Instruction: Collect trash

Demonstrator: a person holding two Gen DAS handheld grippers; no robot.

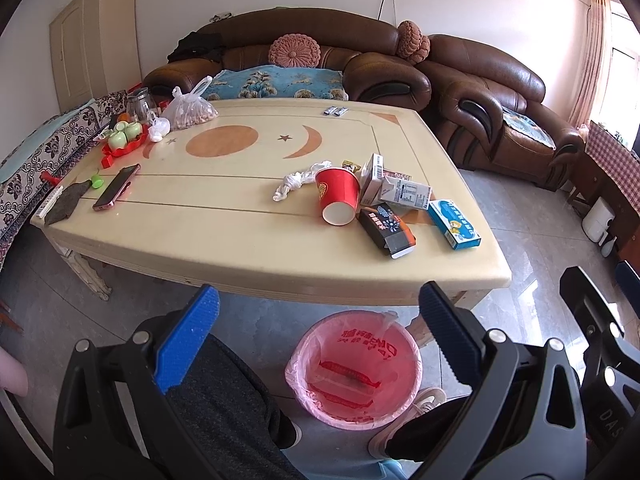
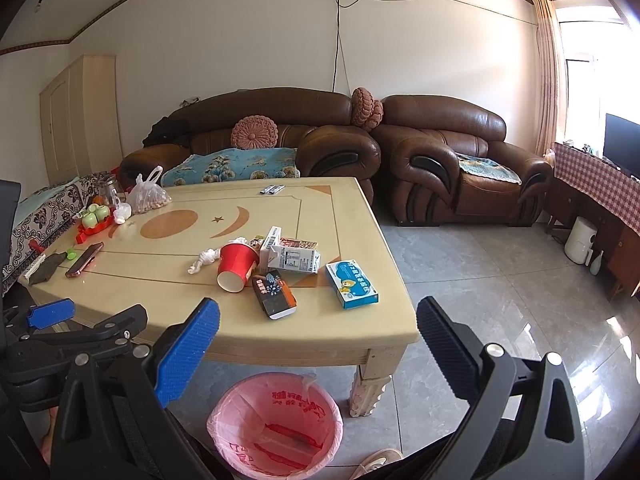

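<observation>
Both grippers, left (image 1: 319,330) and right (image 2: 318,346), are hanging spread and empty short of the table (image 1: 248,252). Trash is lying clustered near its right edge: red cup (image 1: 337,196), cartons, black box (image 1: 386,230), blue box (image 1: 454,224). Pinching the cup risks crushing it or nudging boxes off. Only the right view is showing the television; the bin (image 2: 276,432) probably holds red wrappers.
</observation>
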